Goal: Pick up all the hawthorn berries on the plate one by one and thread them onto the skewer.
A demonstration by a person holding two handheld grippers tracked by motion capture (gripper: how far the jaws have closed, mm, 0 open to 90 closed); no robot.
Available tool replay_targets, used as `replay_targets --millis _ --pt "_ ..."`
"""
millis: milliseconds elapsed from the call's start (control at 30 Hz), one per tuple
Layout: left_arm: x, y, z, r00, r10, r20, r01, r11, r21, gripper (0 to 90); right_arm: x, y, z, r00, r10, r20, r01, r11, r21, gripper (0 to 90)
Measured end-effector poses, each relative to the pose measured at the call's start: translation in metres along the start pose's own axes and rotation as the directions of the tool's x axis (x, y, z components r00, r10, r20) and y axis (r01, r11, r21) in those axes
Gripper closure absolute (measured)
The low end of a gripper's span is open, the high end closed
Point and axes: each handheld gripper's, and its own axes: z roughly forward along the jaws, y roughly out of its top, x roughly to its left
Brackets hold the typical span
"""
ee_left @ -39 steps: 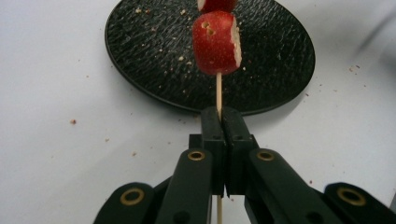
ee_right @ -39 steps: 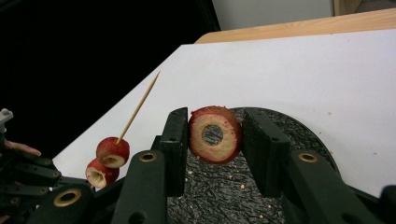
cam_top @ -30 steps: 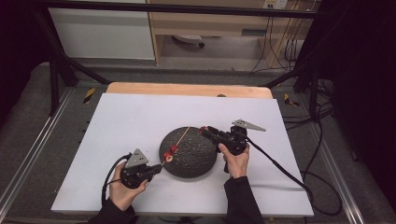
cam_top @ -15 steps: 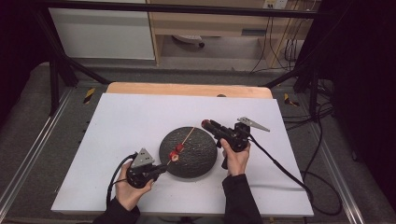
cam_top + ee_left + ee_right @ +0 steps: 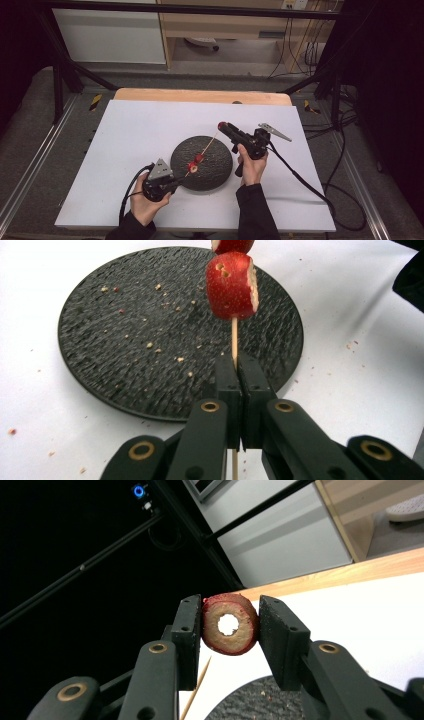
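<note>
Here, a thin wooden skewer (image 5: 205,148) slants over a dark round plate (image 5: 220,172) at the middle of a white table (image 5: 130,130), its tip pointing toward two o'clock in the high view. Two red fruit pieces (image 5: 195,163) sit threaded on it, one touching the other, above the plate's centre. In the left gripper view the nearer piece (image 5: 232,286) shows a pale cut face on its right side and small holes near its top, with the stick running straight down from it to six o'clock.

The left gripper (image 5: 172,184), at the plate's eight o'clock, is clenched on the skewer's lower end; the left gripper view shows the two black pads pressed together with the stick pinched between them. Crumbs are scattered on the plate's rough surface and on the white table around it.

The right gripper (image 5: 223,126), held at the plate's one o'clock and raised off the table, grasps a ring-shaped slice (image 5: 230,624) with a red skin, a tan face and a hole through its middle. In the right gripper view both jaws press on the slice's sides, and the skewer's tip (image 5: 196,689) pokes up at seven o'clock of the slice, apart from it.

Beyond the table's far edge, at twelve o'clock, runs a wooden board (image 5: 200,96).
</note>
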Motion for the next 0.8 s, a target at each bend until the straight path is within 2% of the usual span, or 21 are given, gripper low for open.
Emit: replay_targets --millis 167,300,800 --pt "-0.0036 0.0033 0.0030 1.0000 0.001 0.000 -0.001 0.9999 -0.010 88.8 0.0003 0.0003 0.0010 0.9997 0.025 -0.007 -0.025 0.999 -0.026 62.8" --pt "-0.0052 0.0046 0.0050 1.0000 -0.004 -0.002 0.004 0.9999 -0.014 88.8 0.0000 -0.0001 0.0016 0.9996 0.028 -0.005 -0.029 0.999 -0.043 62.8" --pt "-0.0069 0.0070 0.0094 0.9995 -0.028 -0.011 0.028 0.9987 -0.044 88.8 0.0018 -0.0057 0.0041 0.9967 0.075 -0.032 -0.077 0.995 -0.061 62.8"
